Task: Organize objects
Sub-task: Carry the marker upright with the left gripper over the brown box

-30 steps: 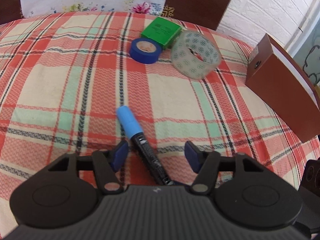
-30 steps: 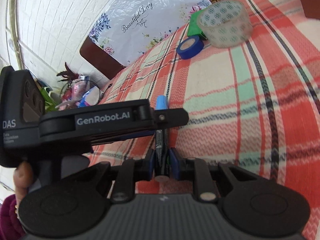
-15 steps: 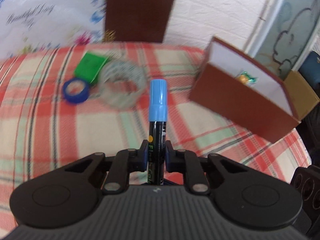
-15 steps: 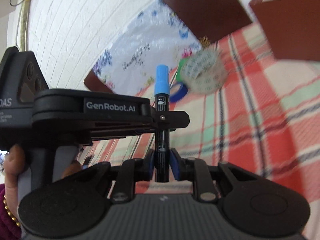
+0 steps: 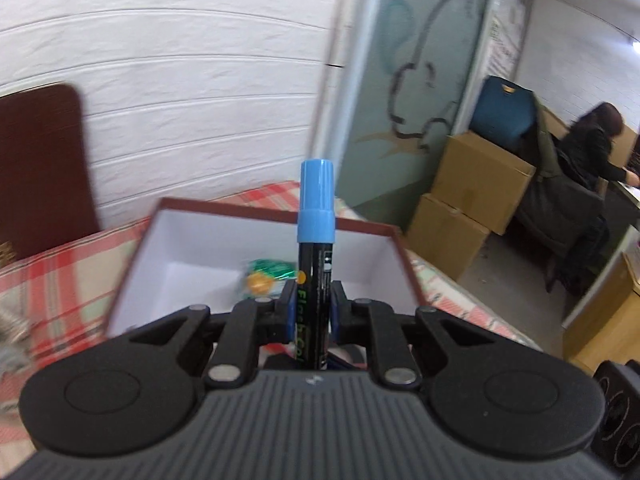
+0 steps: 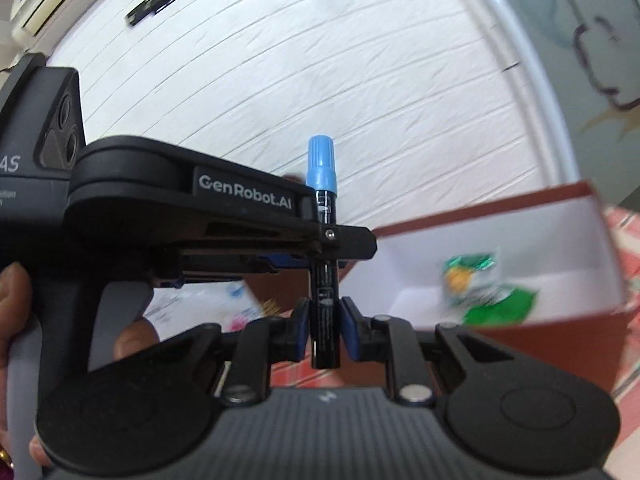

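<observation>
- Both grippers pinch the same blue-capped marker (image 5: 315,264): our left gripper (image 5: 311,312) clamps the black barrel between its blue pads, and our right gripper (image 6: 325,330) is pressed onto the barrel's lower end, with the left one crossing the marker above it in the right wrist view
- We hold the marker upright, cap at 12 o'clock, in the air just in front of the open brown box (image 5: 404,256), which has white walls inside
- Inside the box, a green and orange wrapped packet (image 5: 266,276) lies on the floor; from the right wrist it sits at about 3 o'clock of the marker
- To do this step well, we judge that one gripper should let go first so the two do not fight each other, then the other should carry the marker over the near rim, tip it flat and lower it beside the packet before the jaws part
- We should keep the barrel clear of the box wall, since a knock could shove the light box along the plaid tablecloth (image 5: 60,280)
- Compared with half a second ago, the box fills more of both views and now sits straight ahead at 12 o'clock; the tape rolls have slid out toward 9 o'clock, only a blur at the left edge
- A second ago the marker lay on the cloth with our left jaws spread around it; now it is lifted and clamped
</observation>
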`<state>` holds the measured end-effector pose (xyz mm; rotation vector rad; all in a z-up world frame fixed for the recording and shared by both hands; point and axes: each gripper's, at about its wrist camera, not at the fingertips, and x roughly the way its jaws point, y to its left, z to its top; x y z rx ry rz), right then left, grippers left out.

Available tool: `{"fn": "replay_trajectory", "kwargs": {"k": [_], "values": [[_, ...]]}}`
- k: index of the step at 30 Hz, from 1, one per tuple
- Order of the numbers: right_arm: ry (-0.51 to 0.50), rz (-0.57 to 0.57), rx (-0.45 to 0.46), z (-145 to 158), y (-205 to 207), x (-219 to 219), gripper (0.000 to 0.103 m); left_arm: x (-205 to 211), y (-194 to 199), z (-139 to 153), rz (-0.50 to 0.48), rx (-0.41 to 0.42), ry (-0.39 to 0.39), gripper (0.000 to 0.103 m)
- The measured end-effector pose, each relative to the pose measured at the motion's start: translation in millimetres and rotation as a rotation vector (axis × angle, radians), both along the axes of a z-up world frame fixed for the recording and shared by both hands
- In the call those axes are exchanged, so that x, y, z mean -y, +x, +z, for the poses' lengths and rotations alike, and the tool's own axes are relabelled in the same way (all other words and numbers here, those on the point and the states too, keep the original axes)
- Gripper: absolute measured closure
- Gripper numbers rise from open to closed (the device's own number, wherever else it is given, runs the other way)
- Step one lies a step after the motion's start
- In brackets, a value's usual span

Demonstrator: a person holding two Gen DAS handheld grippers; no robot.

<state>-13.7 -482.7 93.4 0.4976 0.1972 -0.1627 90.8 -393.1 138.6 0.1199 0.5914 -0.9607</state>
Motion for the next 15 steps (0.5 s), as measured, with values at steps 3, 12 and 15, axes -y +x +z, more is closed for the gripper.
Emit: {"fn": "replay_trajectory", "kwargs": {"k": [3,12,15], "values": [[-0.012,-0.082,-0.005,-1.4,-7.4,39.0,0.086,30.9,-3.6,-6.8,-0.062,0.012,0.013,0.085],[0.007,-0.188,-0.092,-19.4,6.0,88.8,0.085,71.0,8.1,-33.4,-0.070,-0.019,0.073,0.082],[-0.019,-0.220,-0.111,-24.2,6.2,91.3,0.086,69.9,11.1,-33.9,-0.038,0.005,0.092,0.077]]}}
